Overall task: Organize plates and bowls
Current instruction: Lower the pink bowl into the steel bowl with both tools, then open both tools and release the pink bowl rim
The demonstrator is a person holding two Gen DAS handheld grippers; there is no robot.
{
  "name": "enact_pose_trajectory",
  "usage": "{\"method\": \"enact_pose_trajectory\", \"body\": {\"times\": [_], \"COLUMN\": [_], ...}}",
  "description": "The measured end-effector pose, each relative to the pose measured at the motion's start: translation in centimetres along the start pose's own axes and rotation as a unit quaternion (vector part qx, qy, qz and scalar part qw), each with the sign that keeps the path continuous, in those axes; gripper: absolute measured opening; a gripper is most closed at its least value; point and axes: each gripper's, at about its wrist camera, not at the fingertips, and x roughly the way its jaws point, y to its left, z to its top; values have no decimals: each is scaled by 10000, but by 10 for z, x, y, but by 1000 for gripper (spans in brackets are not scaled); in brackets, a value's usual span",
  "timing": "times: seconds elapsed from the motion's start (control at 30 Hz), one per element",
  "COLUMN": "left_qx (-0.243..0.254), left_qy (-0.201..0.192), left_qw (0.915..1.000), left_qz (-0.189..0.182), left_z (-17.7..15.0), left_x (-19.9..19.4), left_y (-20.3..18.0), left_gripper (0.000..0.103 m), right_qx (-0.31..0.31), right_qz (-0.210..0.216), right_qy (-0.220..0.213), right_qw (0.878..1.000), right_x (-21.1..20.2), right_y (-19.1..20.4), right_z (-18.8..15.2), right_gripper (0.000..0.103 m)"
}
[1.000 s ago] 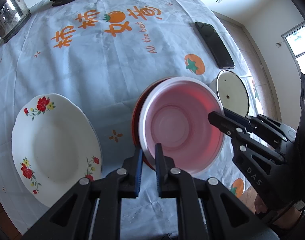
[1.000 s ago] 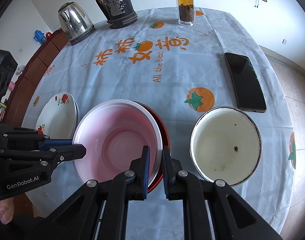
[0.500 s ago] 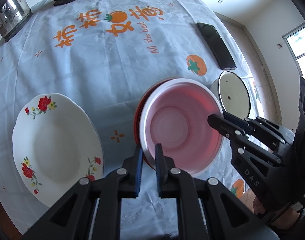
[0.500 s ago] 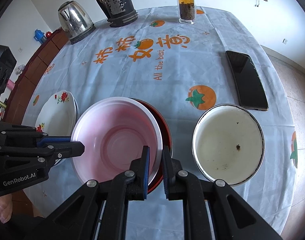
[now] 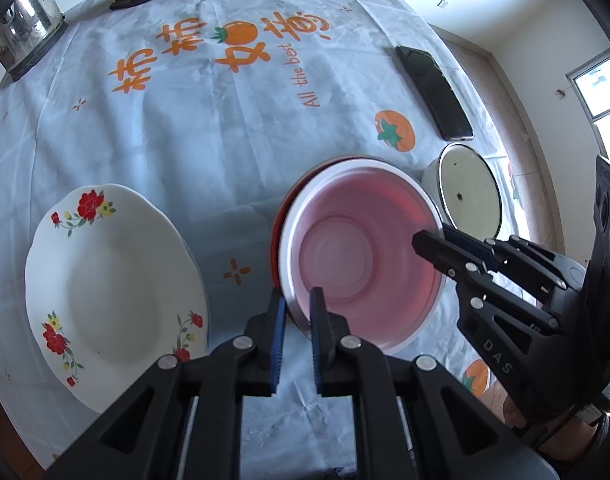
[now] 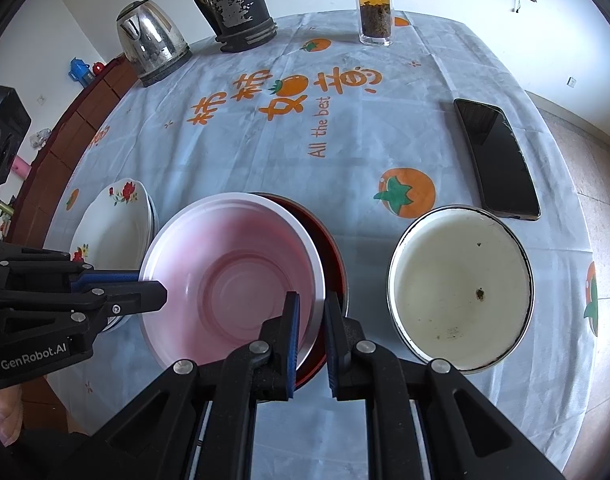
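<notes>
Pink bowl [image 5: 361, 256]: sits in a red bowl [image 6: 333, 248] on the table [image 5: 185, 120], pinched at opposite rims by both grippers.
Left gripper [image 5: 295, 308]: nearly closed, clamped on the near rim.
Right gripper [image 6: 311, 304]: nearly closed, clamped on the right rim.
Flowered plate [image 5: 109, 276]: left of the bowls, apart.
Cream bowl [image 6: 459, 288]: right, near.
Phone [image 6: 497, 156]: beyond the cream bowl.

"All the best" on the tablecloth [image 6: 241, 184]; "GenRobot.AI" on left claw [image 6: 145, 288]; "DAS" on right claw [image 5: 429, 242].
</notes>
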Motion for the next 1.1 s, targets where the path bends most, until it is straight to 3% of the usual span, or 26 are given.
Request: {"method": "enact_pose_trajectory", "body": {"times": [0.47,0.57,0.73,1.1], "left_qx": [-37,-43,-90,-186], "left_qy": [-50,-43,-94,-67], "left_qw": [10000,10000,9999,9997], "left_qz": [25,39,96,153], "left_z": [-1,0,-1,-2], "left_x": [-3,-3,-5,-2], "left_y": [0,0,3,8], "left_gripper": [15,20,37,48], "right_qx": [-1,-56,-25,-202], "right_qz": [37,-39,-48,-369], "right_qy": [46,-7,-27,-108], "right_qw": [10000,10000,10000,9991], "right_x": [5,4,3,0], "right_y": [0,1,0,5], "right_z": [0,0,-1,0], "right_gripper": [13,13,13,13]}}
